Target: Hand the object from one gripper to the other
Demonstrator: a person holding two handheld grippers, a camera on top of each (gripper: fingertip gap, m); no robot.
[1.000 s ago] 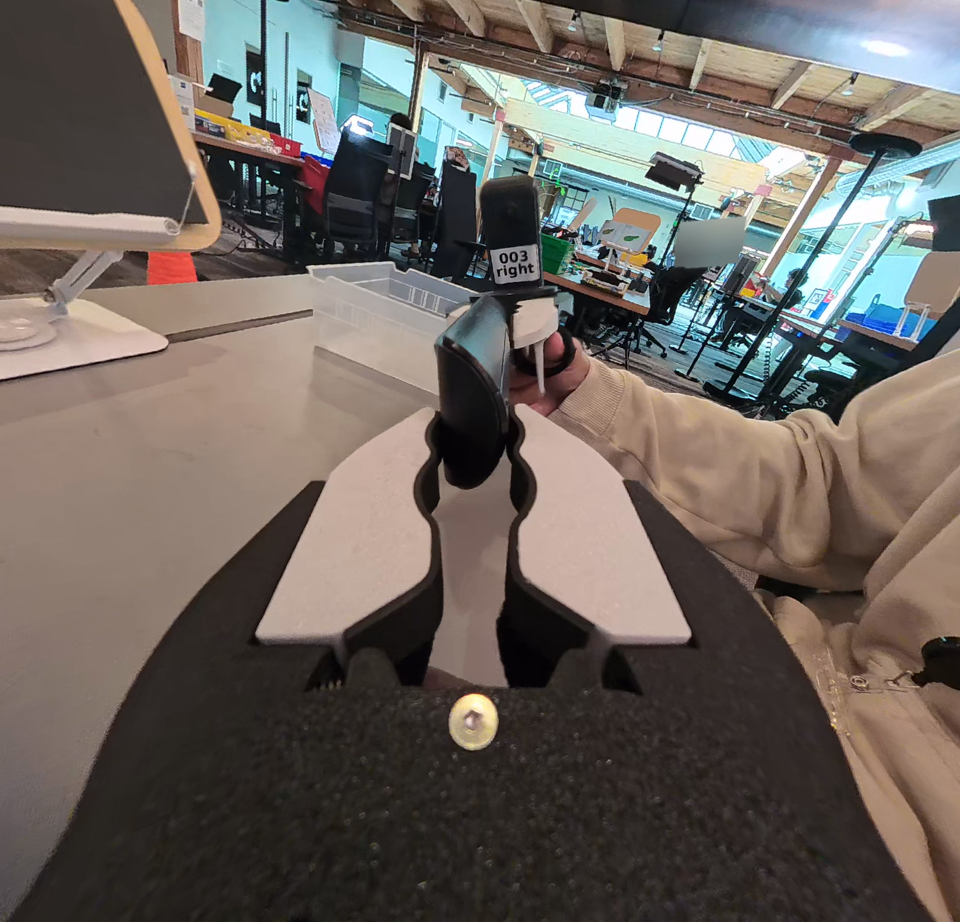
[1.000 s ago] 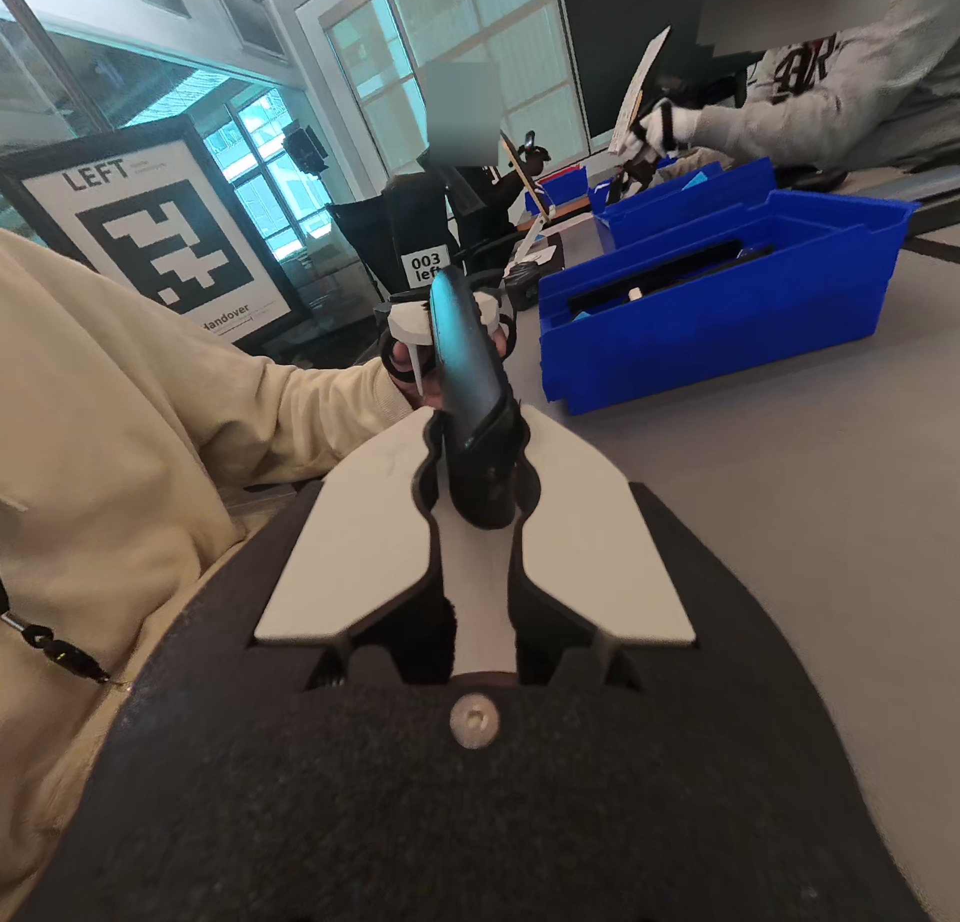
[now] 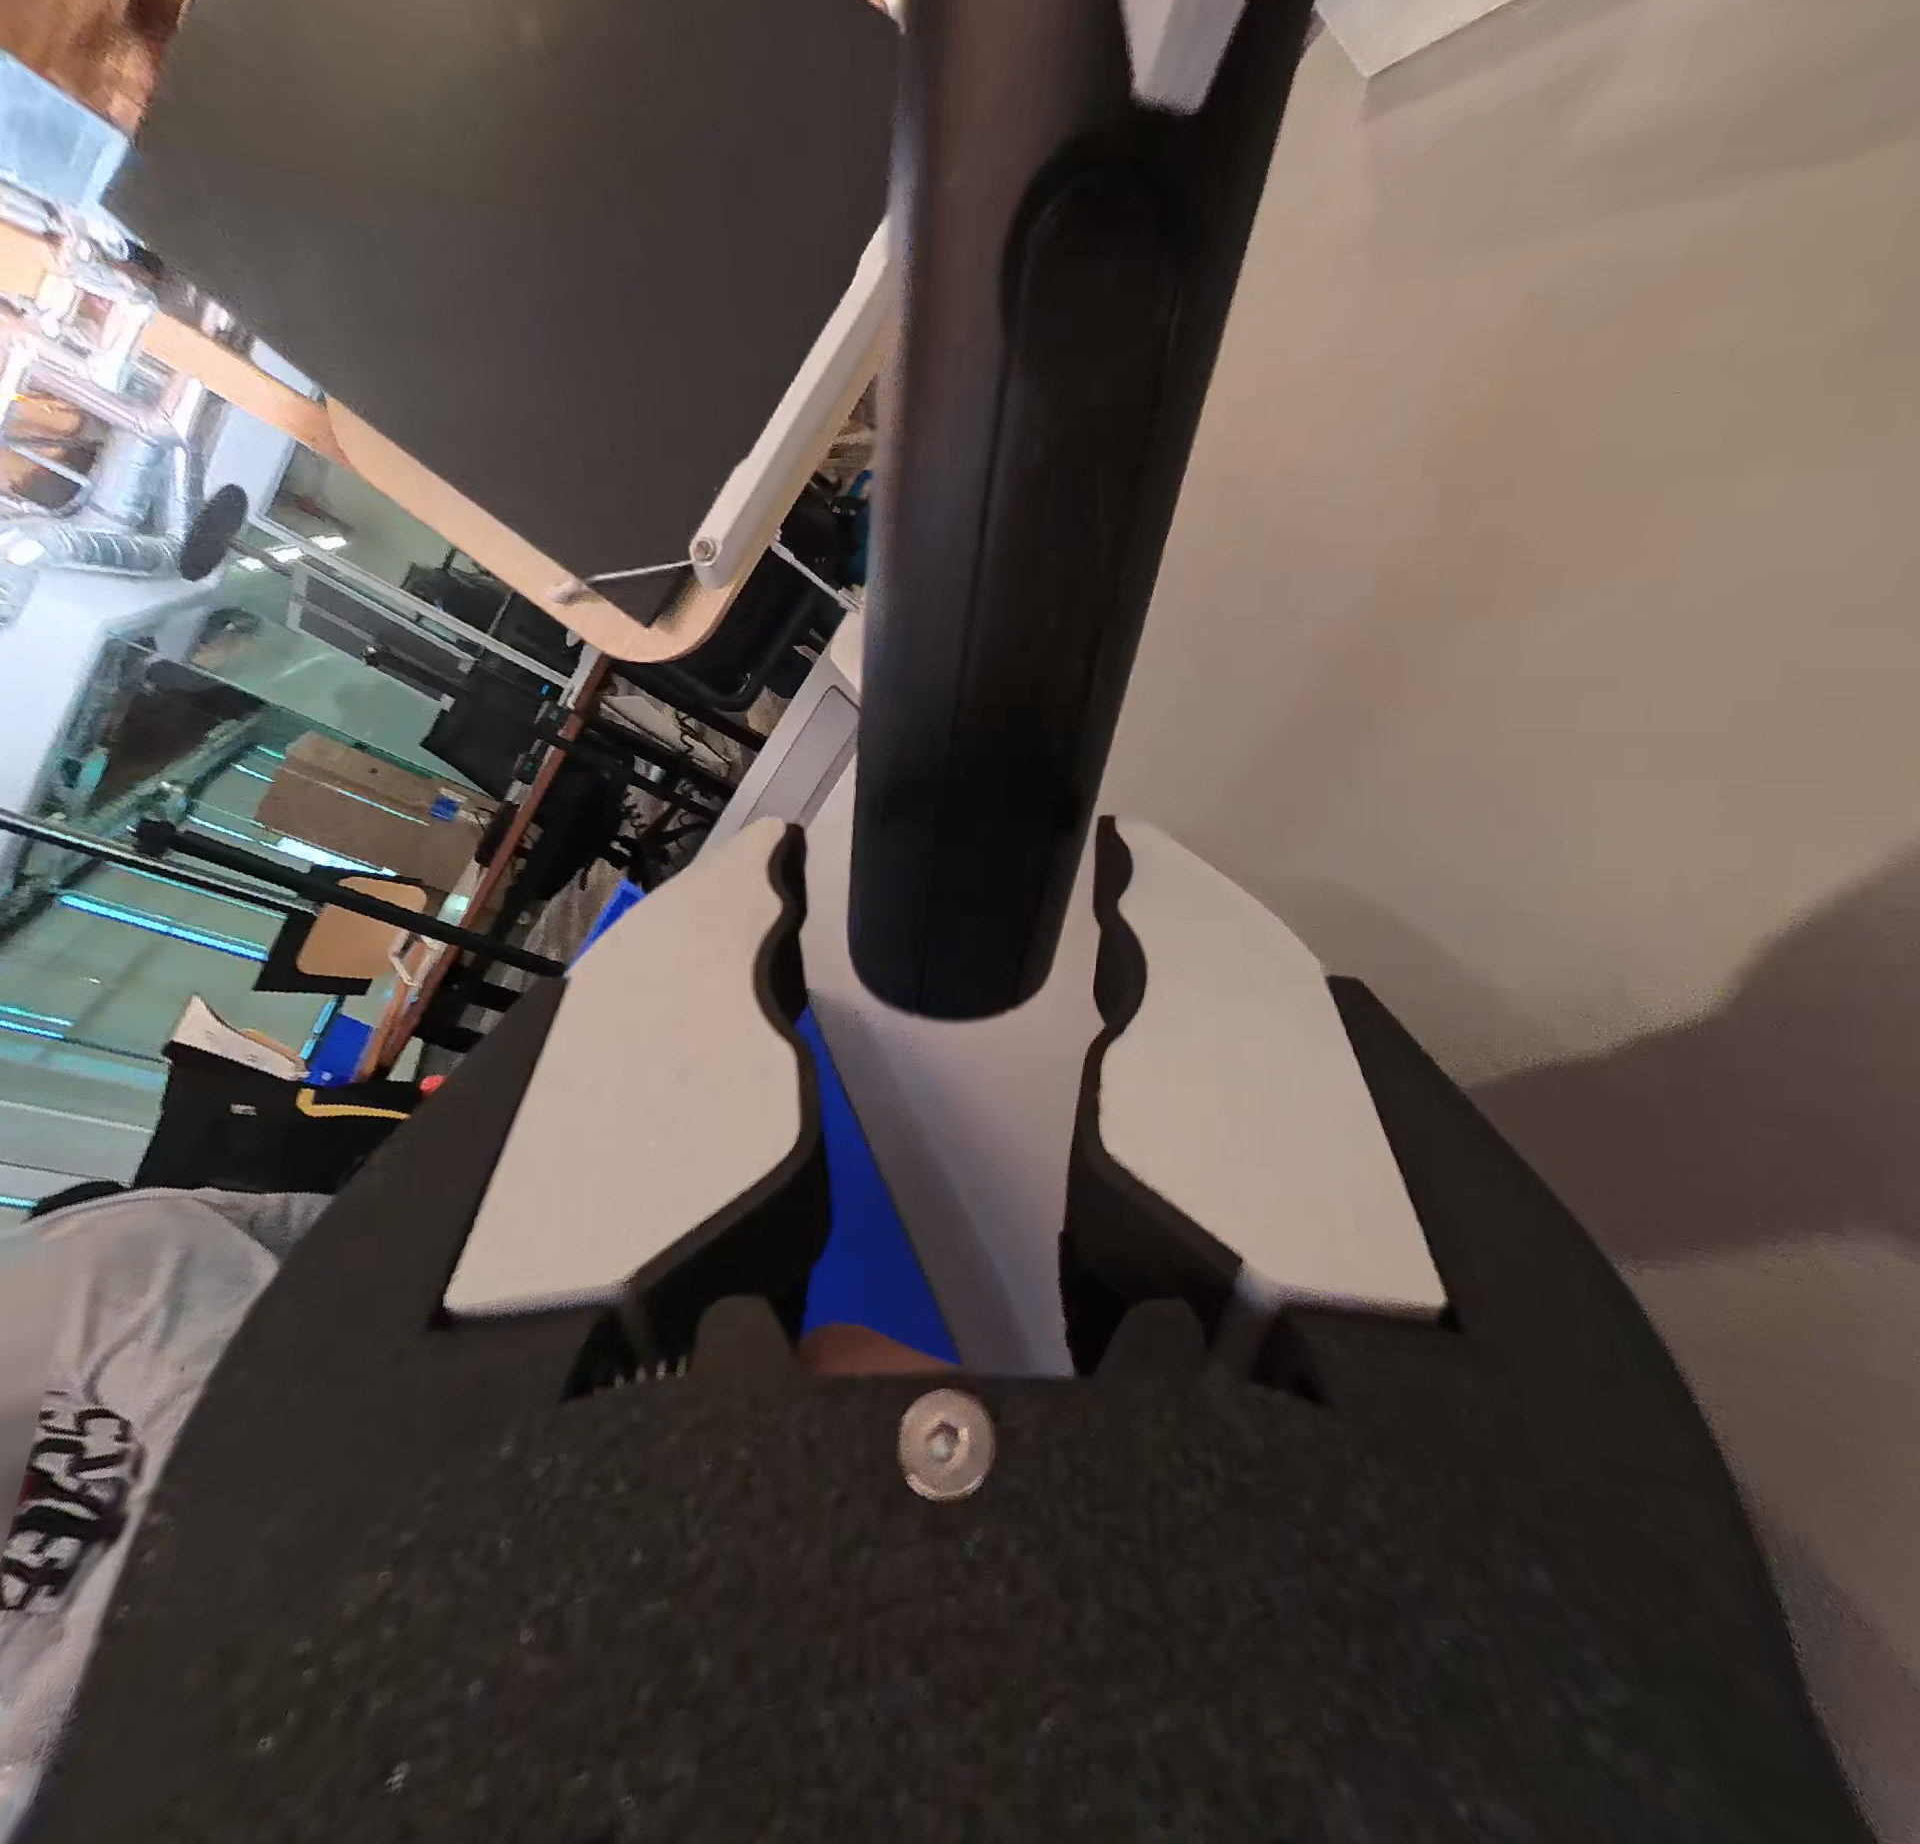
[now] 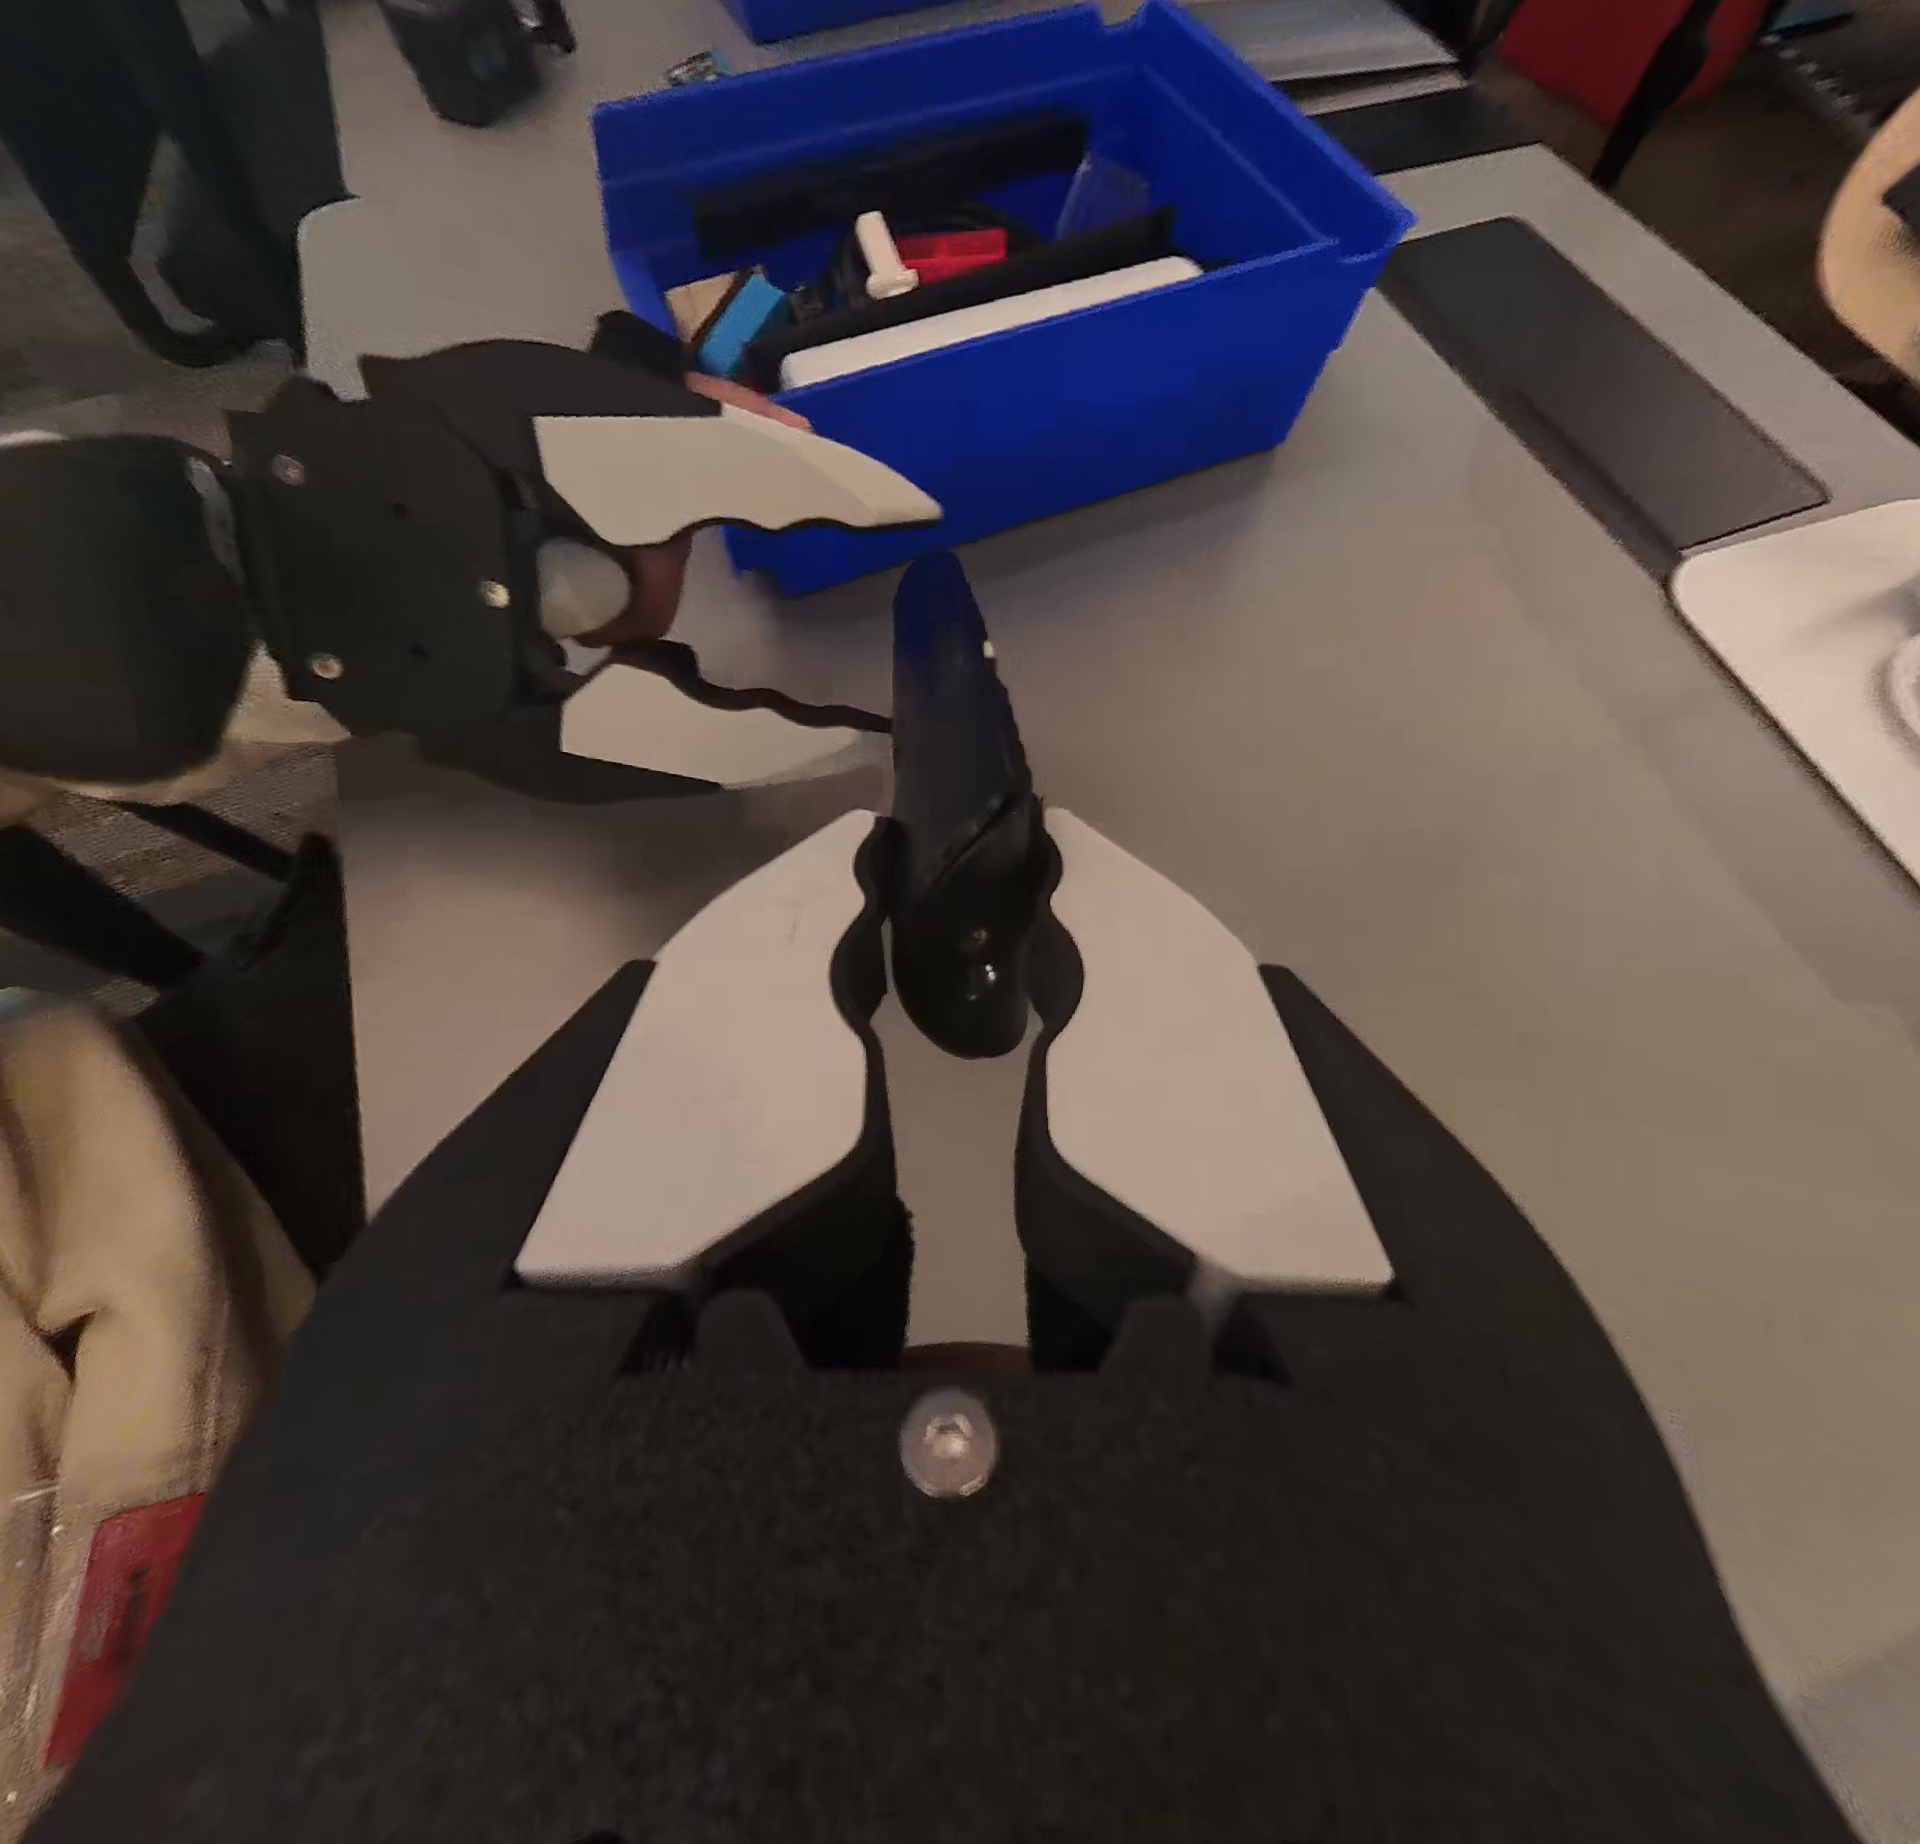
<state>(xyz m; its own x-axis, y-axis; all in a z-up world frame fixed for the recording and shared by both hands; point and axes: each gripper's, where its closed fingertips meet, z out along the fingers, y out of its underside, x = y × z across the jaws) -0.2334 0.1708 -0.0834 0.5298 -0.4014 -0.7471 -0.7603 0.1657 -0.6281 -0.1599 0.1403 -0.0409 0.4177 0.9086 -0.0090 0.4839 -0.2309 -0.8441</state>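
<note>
Handover nearly done: right gripper (image 4: pixel 954 921) clamped near end of black curved object (image 4: pixel 951 755) above grey table (image 4: pixel 1455 755); left gripper (image 4: pixel 883 620) spread wide at object's left, released. Left: withdrawal only, by my judgement.

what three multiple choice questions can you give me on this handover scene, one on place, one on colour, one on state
1. Where does the blue bin stand?
A) on the grey table
B) on the floor
C) on a chair

2. What colour is the object in the right gripper?
A) red
B) black
C) yellow

3. How is the left gripper?
A) shut on the object
B) shut, empty
C) open

Answers: 1 A, the bin's base rests on the tabletop; 2 B, the clamped object is black all over; 3 C, its fingers stand apart, with gaps on either side of the object.
</note>
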